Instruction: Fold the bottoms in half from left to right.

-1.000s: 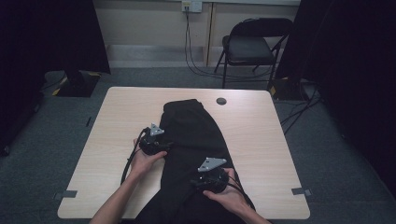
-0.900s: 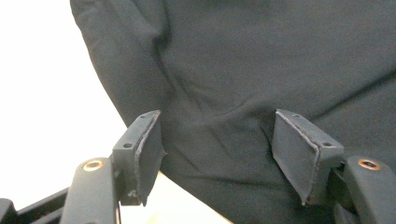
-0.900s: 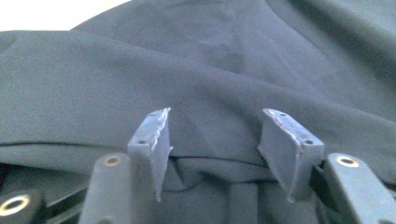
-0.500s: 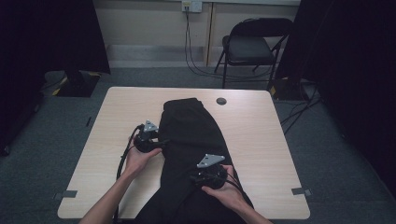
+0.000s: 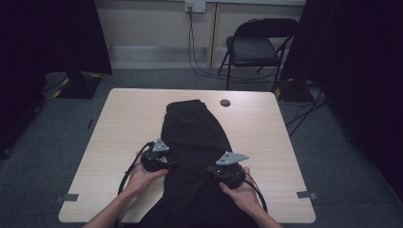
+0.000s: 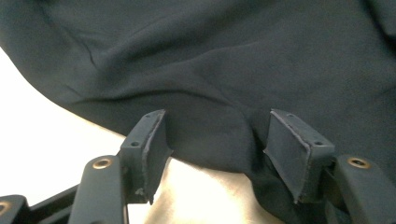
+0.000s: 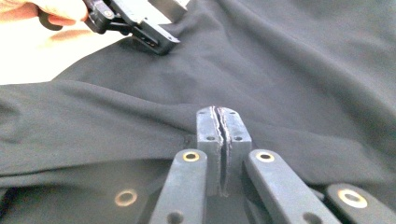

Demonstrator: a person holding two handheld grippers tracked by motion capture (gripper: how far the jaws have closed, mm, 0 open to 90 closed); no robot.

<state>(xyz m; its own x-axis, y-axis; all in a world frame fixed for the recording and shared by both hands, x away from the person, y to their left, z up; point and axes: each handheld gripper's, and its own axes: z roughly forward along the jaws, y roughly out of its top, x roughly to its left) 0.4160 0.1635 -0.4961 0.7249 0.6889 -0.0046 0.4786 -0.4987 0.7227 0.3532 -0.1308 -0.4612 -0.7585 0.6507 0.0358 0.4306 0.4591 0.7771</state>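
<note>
A black garment [image 5: 195, 133] lies lengthwise down the middle of the light wooden table [image 5: 128, 118], its near end hanging over the front edge. My left gripper [image 5: 166, 164] is at the garment's left edge. In the left gripper view its jaws [image 6: 219, 154] have just been opening, and the cloth's edge [image 6: 233, 60] lies loosely between the pads. My right gripper [image 5: 213, 171] is on the garment's right half. Its jaws [image 7: 219, 116] have just closed, pinching a crease of the cloth [image 7: 303, 60]. The left gripper [image 7: 161, 44] is at the top left of the right gripper view.
A round black grommet [image 5: 225, 103] sits in the table near its far edge. A folding chair [image 5: 256, 47] stands beyond the table by the wall. Bare tabletop lies left and right of the garment. Tape marks [image 5: 70, 197] sit at the near corners.
The left hand has drawn its gripper back toward the near edge along the garment's left side. The right gripper has shifted slightly to the right.
</note>
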